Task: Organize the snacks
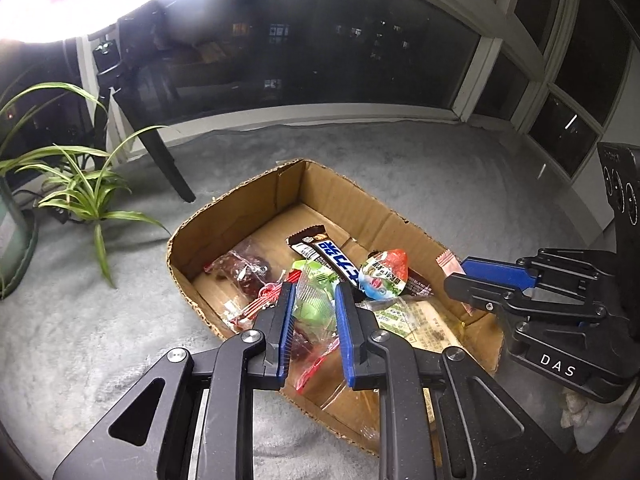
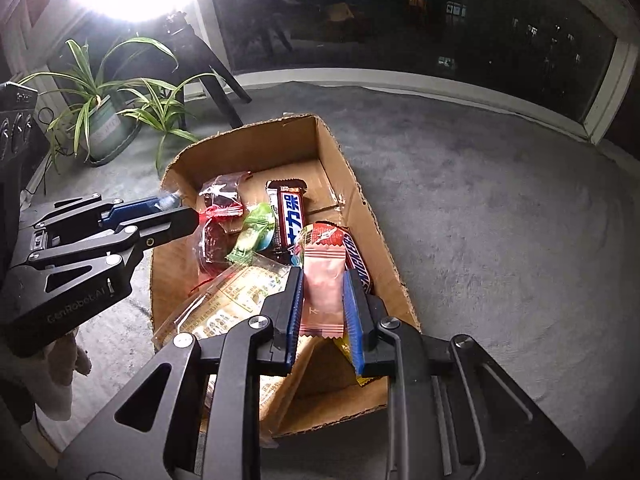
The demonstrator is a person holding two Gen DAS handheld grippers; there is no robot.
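Left wrist view looks down into the open cardboard box on the grey carpet and shows the left gripper closed on a clear packet with a green sweet inside, its blue pads pressing the wrapper from both sides above the box's near corner. From this side the right gripper appears only in profile at the box's right wall, with just a corner of a pink wrapper poking past its tip. The right wrist view fills that in: the right gripper is clamped on a pink sachet, held upright between its pads over the box. That view also shows the left gripper from the side at the box's left wall. Inside the box lie a brown chocolate bar with blue lettering, a dark red packet and a flat beige printed bag. A potted plant stands beyond the box.
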